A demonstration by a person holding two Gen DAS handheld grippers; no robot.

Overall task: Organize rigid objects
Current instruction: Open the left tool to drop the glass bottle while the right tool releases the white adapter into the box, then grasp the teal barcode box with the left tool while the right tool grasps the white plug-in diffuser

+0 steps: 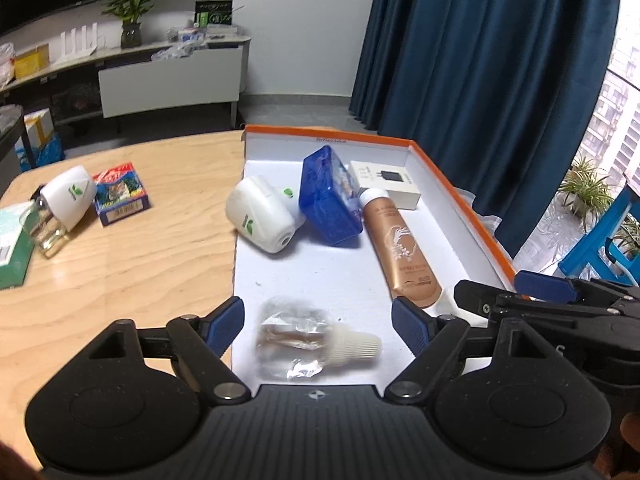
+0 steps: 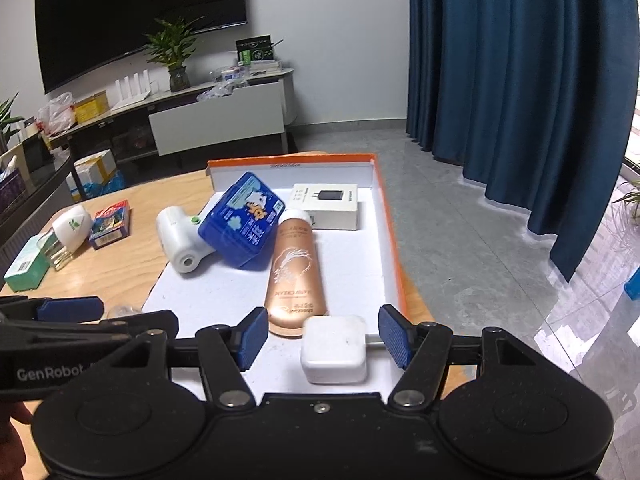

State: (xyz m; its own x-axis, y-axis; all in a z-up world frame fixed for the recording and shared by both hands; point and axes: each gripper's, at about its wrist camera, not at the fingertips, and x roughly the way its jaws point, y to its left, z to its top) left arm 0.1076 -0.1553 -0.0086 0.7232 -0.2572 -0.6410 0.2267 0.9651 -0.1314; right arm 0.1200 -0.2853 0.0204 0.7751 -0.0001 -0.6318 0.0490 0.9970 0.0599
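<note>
Wooden table (image 1: pixel 120 264) carries a shallow orange-rimmed tray (image 1: pixel 460 196) with a white floor, sitting at the table's right side. In the tray, far end: white charger box (image 2: pixel 326 206) flat in the back right corner; blue tin (image 2: pixel 240 226) tilted, propped on a white canister (image 2: pixel 182 240) that lies on its side at the tray's left edge. Bronze tube (image 2: pixel 294 276) lies lengthwise down the middle, cap toward the charger box, crimped end toward the near edge. Near end: white cube adapter (image 2: pixel 334 350) just beside the tube's end; clear-wrapped dropper bottle (image 1: pixel 316 340) with a ribbed white cap lies on its side near the left corner. Left gripper (image 1: pixel 318 322) is spread wide, blue pads either side of the bottle and clear of it, nothing pinched. Right gripper (image 2: pixel 322 338) also spread, straddling the adapter; neither pad touches it, though the right one is close. Both grippers angle down at the tray's near end, side by side. Still out on the table, well left of the tray: second white canister (image 1: pixel 70 196), printed blue box (image 1: pixel 122 196), glass bottle (image 1: pixel 44 232), green carton (image 1: pixel 14 244).
</note>
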